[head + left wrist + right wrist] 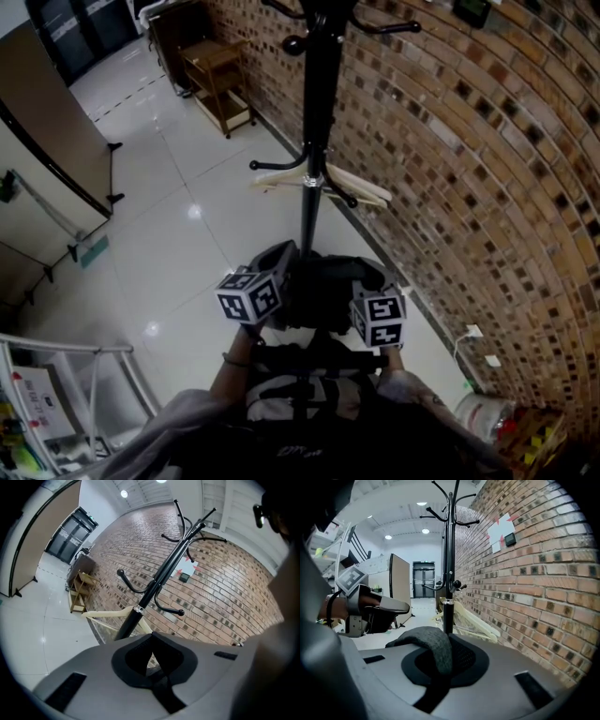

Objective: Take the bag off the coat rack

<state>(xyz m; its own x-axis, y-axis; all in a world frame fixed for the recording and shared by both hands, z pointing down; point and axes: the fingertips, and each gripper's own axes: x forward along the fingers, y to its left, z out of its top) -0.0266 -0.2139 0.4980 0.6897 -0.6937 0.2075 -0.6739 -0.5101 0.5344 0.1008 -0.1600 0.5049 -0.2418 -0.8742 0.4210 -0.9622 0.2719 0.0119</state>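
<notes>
The black coat rack [319, 112] stands against the brick wall, with cream hangers [352, 183] on its lower hooks. A dark bag [323, 291] hangs low in front of me, between the two grippers. My right gripper [449, 637] is shut on the bag's grey strap [433, 648], which drapes over the jaws toward the left. My left gripper [151, 638] points up at the rack pole [157, 581]; its jaws meet at the tips with nothing between them. The left gripper [370, 604] also shows in the right gripper view, level with the right one.
The brick wall [487, 187] runs along the right. A wooden shelf [220, 84] stands further along it. A metal frame [66, 375] is at my lower left, a white jar [483, 412] by the wall at lower right. White tiled floor [178, 234] lies to the left.
</notes>
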